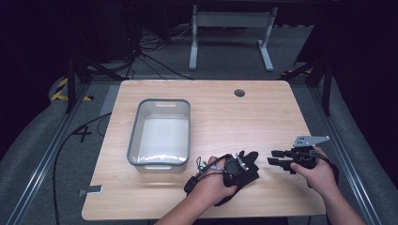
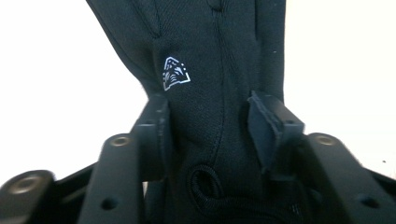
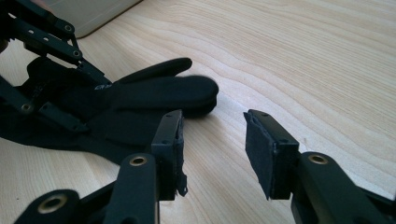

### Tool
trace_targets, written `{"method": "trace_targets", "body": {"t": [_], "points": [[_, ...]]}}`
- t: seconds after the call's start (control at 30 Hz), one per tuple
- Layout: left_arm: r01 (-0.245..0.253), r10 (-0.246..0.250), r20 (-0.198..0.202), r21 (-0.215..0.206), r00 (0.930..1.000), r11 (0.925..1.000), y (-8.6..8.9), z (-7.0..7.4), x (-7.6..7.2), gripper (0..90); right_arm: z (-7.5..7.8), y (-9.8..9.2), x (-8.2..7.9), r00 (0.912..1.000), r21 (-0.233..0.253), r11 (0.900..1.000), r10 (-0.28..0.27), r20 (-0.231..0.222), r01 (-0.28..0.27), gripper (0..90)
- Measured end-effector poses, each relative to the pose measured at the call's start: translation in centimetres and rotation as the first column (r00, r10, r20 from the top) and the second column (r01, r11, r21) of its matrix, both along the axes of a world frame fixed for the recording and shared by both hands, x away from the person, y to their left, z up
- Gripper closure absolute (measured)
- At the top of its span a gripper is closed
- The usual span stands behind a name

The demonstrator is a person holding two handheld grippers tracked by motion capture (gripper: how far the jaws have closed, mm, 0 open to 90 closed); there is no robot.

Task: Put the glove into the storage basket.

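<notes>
A black glove lies flat near the table's front edge, fingers pointing away from the person. My left gripper is pressed down over it. In the left gripper view the jaws stand apart on either side of the glove, which has a small white logo, so the left gripper is open astride it. My right gripper is open just right of the glove's fingertips, with nothing between its jaws. In the right gripper view the right gripper hovers over bare wood beside the glove.
A clear plastic bin with a grey rim stands to the left of the glove, its corner showing in the right gripper view. The wooden table has a round cable hole at the back.
</notes>
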State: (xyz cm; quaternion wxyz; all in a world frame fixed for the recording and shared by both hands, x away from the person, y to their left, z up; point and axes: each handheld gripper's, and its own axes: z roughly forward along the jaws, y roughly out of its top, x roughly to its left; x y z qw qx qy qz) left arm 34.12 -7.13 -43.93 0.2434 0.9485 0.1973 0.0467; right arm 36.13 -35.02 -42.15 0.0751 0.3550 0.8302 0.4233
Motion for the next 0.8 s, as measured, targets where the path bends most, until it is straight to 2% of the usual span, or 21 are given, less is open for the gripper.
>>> {"method": "trace_targets", "body": {"t": [0.17,0.33,0.43,0.5,0.6,0.8], "points": [[-0.029,0.028,-0.002,-0.029,0.9996,0.9992,0.2,0.0,0.0,63.9,0.0,0.0,0.0,1.0,0.002,1.0,-0.002,-0.002,0.002,58.4],[-0.048,0.046,-0.043,-0.054,0.998,0.9974,0.5,0.4,0.2,68.0,-0.1,0.0,0.1,1.0,0.003,1.0,-0.002,-0.005,0.002,58.4],[-0.051,0.044,-0.094,-0.077,0.9946,0.9957,0.6,1.0,0.3,68.5,-0.2,0.0,0.0,1.0,0.004,1.0,-0.002,-0.007,0.002,58.4],[-0.052,0.041,-0.114,-0.094,0.9926,0.9942,0.8,1.5,0.3,68.4,-0.1,-0.1,0.1,1.0,0.009,1.0,-0.003,-0.007,0.003,58.5],[-0.056,0.042,-0.12,-0.112,0.9919,0.9922,1.1,2.8,0.3,68.3,-0.1,-0.2,0.0,0.9999,0.011,1.0,-0.008,-0.008,0.009,58.5],[-0.069,0.055,-0.106,-0.138,0.9928,0.988,2.1,5.3,0.3,68.1,-0.2,-0.3,0.0,0.9999,0.013,1.0,-0.009,-0.014,0.009,58.7]]}}
